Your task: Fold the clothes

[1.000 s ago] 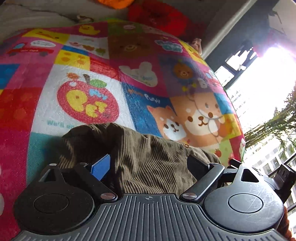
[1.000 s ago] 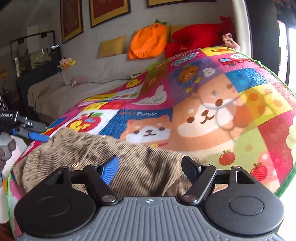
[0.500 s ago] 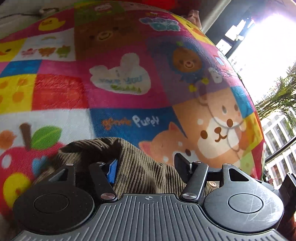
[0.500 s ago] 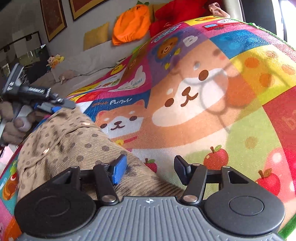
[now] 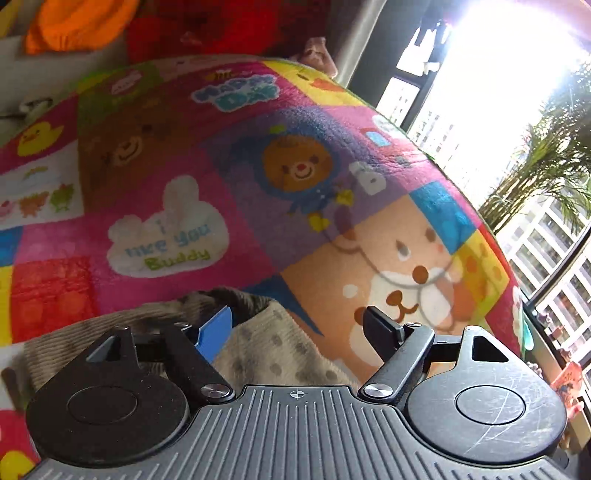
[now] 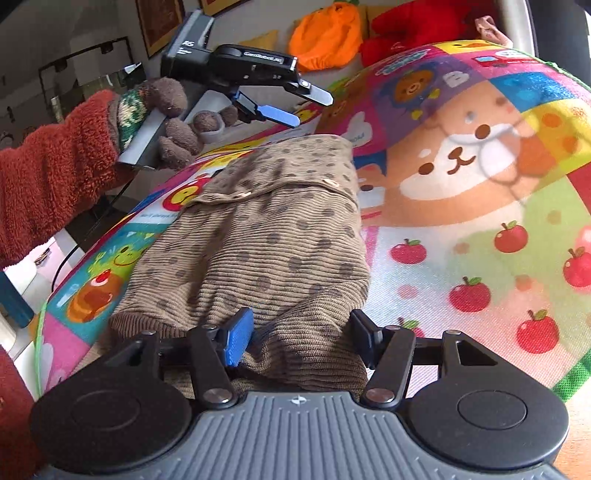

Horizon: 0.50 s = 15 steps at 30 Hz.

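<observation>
the garment [image 6: 266, 236] lies doubled over on the mat [image 6: 461, 206]; both grippers, left [image 6: 295, 107] at 11 o'clock and right [image 6: 301, 339], are spread wide, holding nothing; further folds may remain.

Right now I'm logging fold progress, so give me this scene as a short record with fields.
garment: brown dotted corduroy garment, folded into a compact bundle
surface: colourful cartoon play mat
left tool: open, lifted above the garment's far end, holding nothing
right tool: open, fingers straddling the garment's near edge
holder: gloved hand in a rust fleecy sleeve
background: orange and red cushions
</observation>
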Motion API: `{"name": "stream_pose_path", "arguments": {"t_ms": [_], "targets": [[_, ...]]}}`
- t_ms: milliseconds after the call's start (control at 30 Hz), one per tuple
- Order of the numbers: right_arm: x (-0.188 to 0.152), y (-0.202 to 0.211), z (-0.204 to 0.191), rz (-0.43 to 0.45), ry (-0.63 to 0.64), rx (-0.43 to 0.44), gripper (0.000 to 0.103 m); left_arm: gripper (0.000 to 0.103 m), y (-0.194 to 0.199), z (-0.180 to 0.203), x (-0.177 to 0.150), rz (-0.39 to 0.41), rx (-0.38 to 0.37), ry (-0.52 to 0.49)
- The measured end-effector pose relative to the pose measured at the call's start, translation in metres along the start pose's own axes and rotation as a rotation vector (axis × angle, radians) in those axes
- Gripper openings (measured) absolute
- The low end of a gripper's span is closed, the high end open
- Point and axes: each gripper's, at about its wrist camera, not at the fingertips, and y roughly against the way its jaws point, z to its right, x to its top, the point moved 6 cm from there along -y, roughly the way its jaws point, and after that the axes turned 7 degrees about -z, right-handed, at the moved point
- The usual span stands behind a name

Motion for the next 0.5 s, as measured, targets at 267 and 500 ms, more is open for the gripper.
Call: {"name": "stream_pose_path", "arguments": {"t_ms": [267, 500], "targets": [[0.017, 0.018, 0.014, 0.078, 0.038, -0.057, 0.063, 0.087, 0.057, 0.062, -0.118, -0.001, -0.139, -0.069], [-0.020, 0.009, -0.036, 0.011, 0.105, -0.027, 0.056, 0.087, 0.055, 0.050, -0.174, -0.080, -0.015, -0.078]]}}
